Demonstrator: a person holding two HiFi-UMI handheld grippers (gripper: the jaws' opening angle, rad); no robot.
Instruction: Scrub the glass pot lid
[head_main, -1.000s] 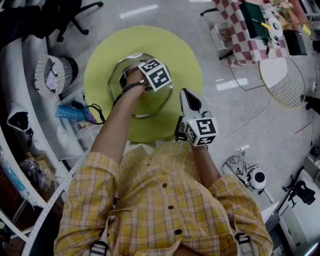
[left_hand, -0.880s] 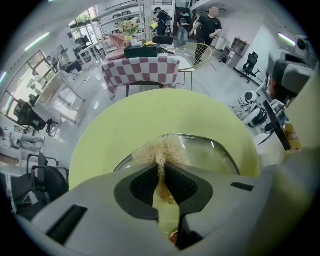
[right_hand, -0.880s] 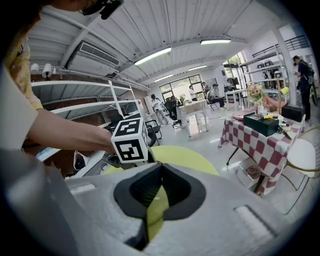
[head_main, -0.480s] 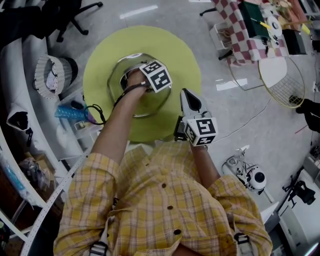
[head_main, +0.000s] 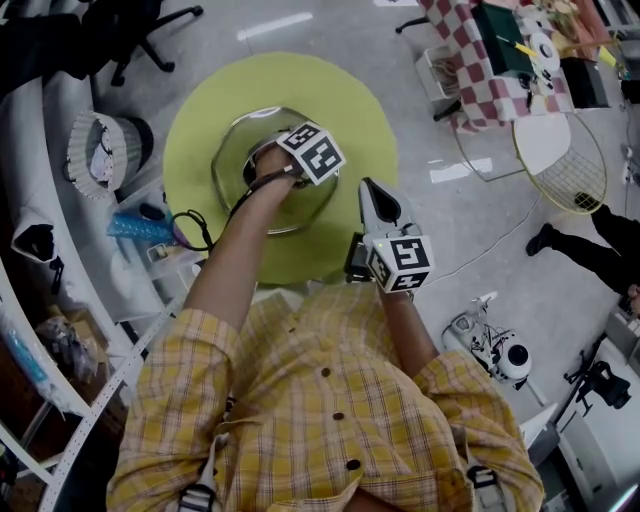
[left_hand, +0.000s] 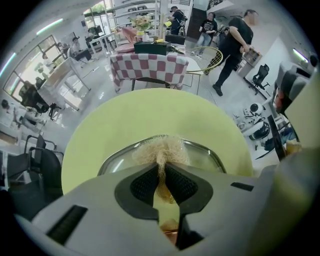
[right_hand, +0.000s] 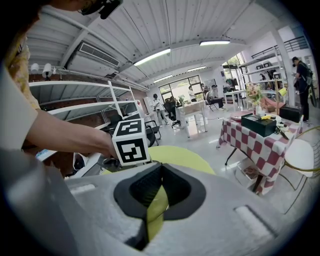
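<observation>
One lid (head_main: 305, 212), one scrubber (left_hand: 160, 149), one table (head_main: 335, 90), two hand-held grippers (left_hand: 162, 172) (right_hand: 159, 179).

Bright overhead light, perhaps fisheye-warped edges

Glossy glass lid (head_main: 305, 207), rough fibrous scrubber (left_hand: 161, 149)

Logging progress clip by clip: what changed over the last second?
A passer-by's legs walked in at the right edge. Otherwise nothing visible: the left gripper stays shut on the scrubber at the lid, and the right gripper stays shut and empty by the table edge.
</observation>
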